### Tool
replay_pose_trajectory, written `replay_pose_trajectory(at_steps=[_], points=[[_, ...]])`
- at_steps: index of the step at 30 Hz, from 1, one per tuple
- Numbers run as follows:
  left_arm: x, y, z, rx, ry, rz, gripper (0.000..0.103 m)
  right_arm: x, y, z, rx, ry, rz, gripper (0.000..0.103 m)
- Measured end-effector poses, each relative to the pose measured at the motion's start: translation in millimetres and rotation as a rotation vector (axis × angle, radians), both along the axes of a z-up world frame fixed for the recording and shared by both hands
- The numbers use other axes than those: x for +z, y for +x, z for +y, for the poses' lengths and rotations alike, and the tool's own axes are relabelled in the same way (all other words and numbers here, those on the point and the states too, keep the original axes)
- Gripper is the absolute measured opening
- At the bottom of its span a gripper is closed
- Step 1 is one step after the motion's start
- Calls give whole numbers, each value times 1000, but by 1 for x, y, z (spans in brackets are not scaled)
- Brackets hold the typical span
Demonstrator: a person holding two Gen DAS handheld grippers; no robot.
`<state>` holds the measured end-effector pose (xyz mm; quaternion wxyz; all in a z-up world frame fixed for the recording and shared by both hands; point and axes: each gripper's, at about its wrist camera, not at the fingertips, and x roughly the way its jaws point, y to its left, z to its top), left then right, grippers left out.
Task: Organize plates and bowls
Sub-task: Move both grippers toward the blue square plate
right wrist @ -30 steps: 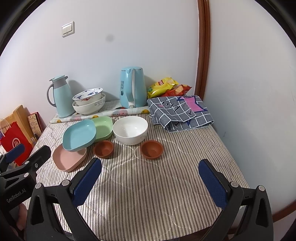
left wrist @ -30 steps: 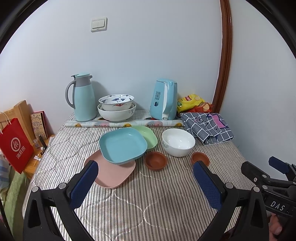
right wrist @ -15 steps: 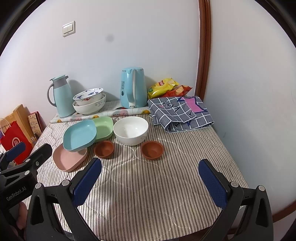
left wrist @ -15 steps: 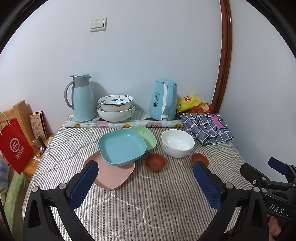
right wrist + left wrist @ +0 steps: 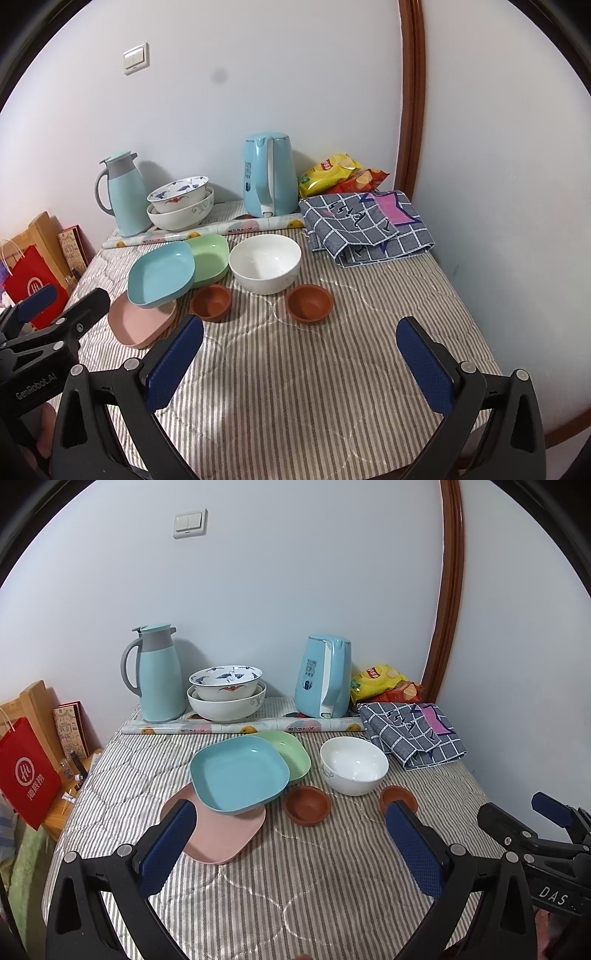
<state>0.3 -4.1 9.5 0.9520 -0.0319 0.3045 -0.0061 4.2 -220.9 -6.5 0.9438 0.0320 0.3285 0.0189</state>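
Observation:
On the striped table cover, a blue square plate (image 5: 238, 771) (image 5: 161, 272) lies tilted across a pink plate (image 5: 225, 836) (image 5: 142, 320) and a green plate (image 5: 291, 751) (image 5: 209, 257). A white bowl (image 5: 354, 764) (image 5: 264, 263) stands to their right. Two small brown bowls (image 5: 307, 805) (image 5: 399, 797) (image 5: 210, 302) (image 5: 309, 302) sit in front. Two patterned bowls (image 5: 226, 692) (image 5: 181, 203) are nested at the back. My left gripper (image 5: 290, 843) and my right gripper (image 5: 301, 356) are both open and empty, above the near part of the table.
A teal thermos jug (image 5: 157, 672), a blue kettle (image 5: 325, 675), a rolled mat (image 5: 240, 725), snack bags (image 5: 384, 677) and a folded checked cloth (image 5: 412, 734) line the back and right. A red bag (image 5: 27, 771) stands off the left edge. Walls close the back and right.
Both grippers have moved slightly; the scene has shifted a little in each view. Nothing on the table has moved.

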Motion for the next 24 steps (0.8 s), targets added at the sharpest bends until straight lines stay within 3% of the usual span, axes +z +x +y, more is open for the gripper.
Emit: replay_pose_trajectory(at_steps=[13,24], points=[[-5,33,13,25,-4,39,103,3,27,0,14,42,6,102],[-13,65,34,60,-7,75,103,-8,68,21,60,46,61,92]])
